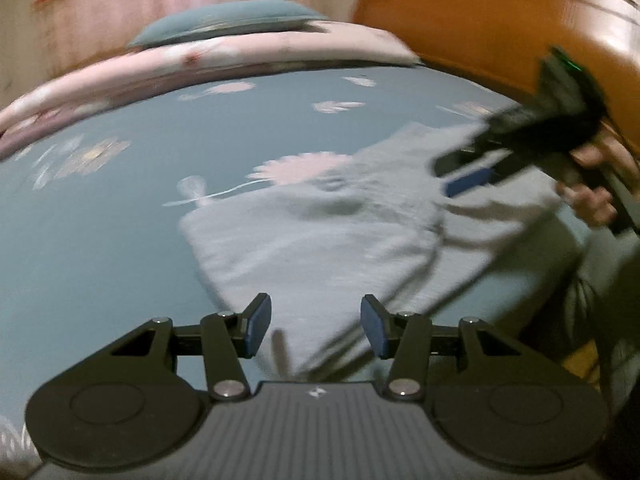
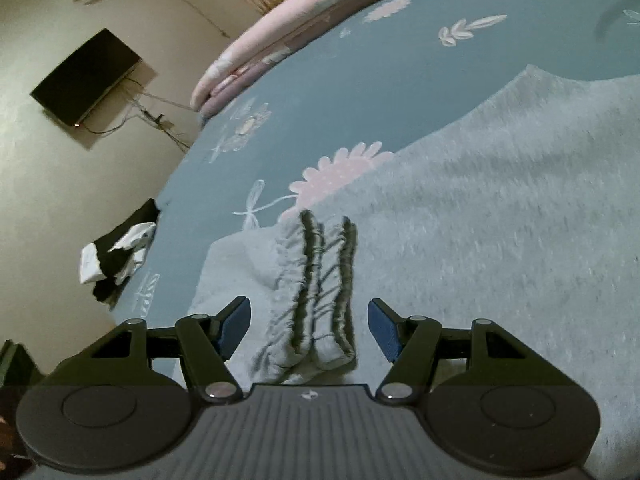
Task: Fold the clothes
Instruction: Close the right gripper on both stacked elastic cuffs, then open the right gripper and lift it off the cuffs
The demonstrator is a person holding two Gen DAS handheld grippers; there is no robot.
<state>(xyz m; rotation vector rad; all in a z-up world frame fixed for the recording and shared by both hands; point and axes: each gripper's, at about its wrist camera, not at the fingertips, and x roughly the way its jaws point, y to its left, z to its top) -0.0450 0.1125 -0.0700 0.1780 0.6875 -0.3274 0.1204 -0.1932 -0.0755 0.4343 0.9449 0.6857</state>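
**A:** Were there any containers?

**B:** None showed. A bed with a teal sheet printed with pink and white flowers (image 2: 320, 92) carried everything.

**A:** Where was the clothing?

**B:** A pale grey, fuzzy knit garment (image 2: 500, 208) lay spread flat on the sheet. Its gathered, ribbed cuff with two dark stripes (image 2: 316, 292) lay bunched at the near edge.

**A:** And the tools?

**B:** The right tool (image 2: 309, 326) had its blue-padded fingers wide apart, one on each side of the striped cuff, gripping nothing. The left tool (image 1: 316, 330) was also spread open over the garment's near edge (image 1: 304, 248), empty. In the left view the right tool (image 1: 468, 180) appeared blurred, held in a hand (image 1: 592, 188) above the garment.

**A:** Anything else?

**B:** A rolled pink floral quilt (image 1: 224, 60) and a teal pillow (image 1: 224, 20) sat at the far side. A dark screen (image 2: 86, 76) hung on the wall, and black and white clothes (image 2: 116, 252) lay bunched at the bed's edge.
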